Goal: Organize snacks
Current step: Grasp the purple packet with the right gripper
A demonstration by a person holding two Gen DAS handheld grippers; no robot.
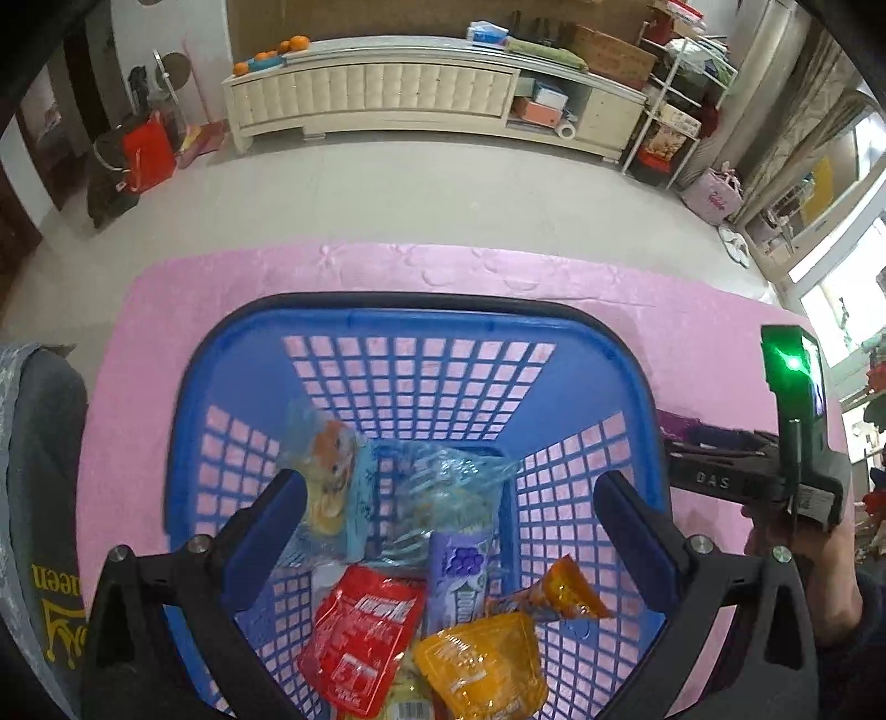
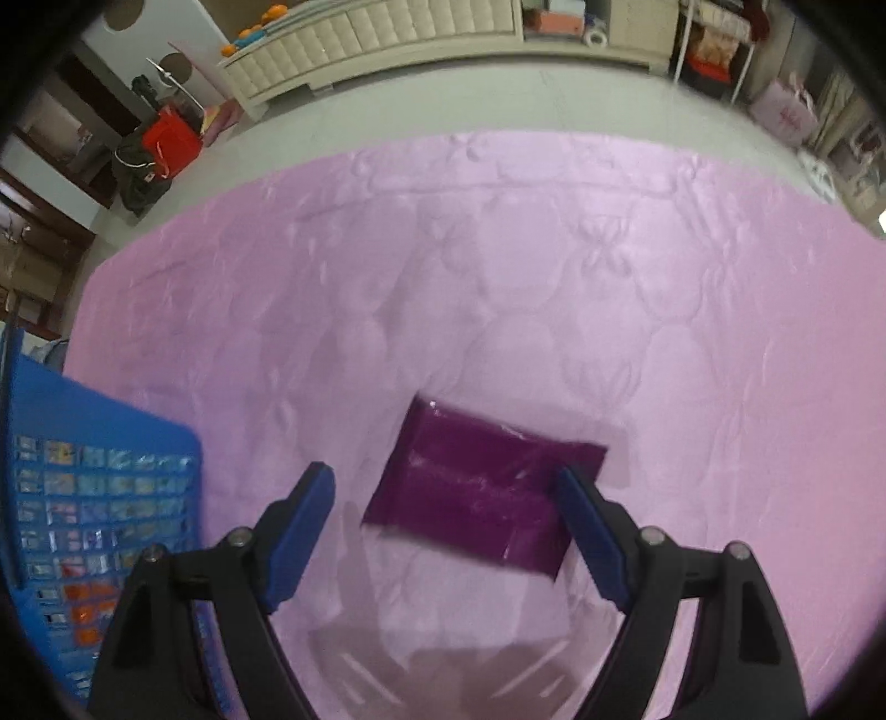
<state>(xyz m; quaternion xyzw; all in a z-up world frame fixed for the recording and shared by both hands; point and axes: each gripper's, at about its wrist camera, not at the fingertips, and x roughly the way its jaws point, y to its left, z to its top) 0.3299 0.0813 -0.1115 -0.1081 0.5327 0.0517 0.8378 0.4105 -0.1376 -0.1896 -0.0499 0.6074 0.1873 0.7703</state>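
Observation:
A blue plastic basket (image 1: 354, 324) stands on the pink mat (image 1: 166, 343) and holds several snacks: a red pouch (image 1: 360, 637), an orange pack (image 1: 482, 664), a purple grape pack (image 1: 459, 576) and clear blue bags (image 1: 443, 487). My left gripper (image 1: 448, 509) is open over the basket, holding nothing. My right gripper (image 2: 448, 498) is open just above a dark purple packet (image 2: 476, 498) that lies flat on the mat (image 2: 498, 277); its right finger overlaps the packet's edge. The basket's side (image 2: 83, 421) shows at the left of the right wrist view. The right gripper's body (image 1: 797, 459) shows at the right edge of the left wrist view.
A cream low cabinet (image 1: 387, 88) stands across the grey floor, with oranges (image 1: 288, 47) on top. A red bag (image 1: 147, 149) and dark bags sit at the far left, shelves (image 1: 675, 99) and a pink bag (image 1: 714, 196) at the far right.

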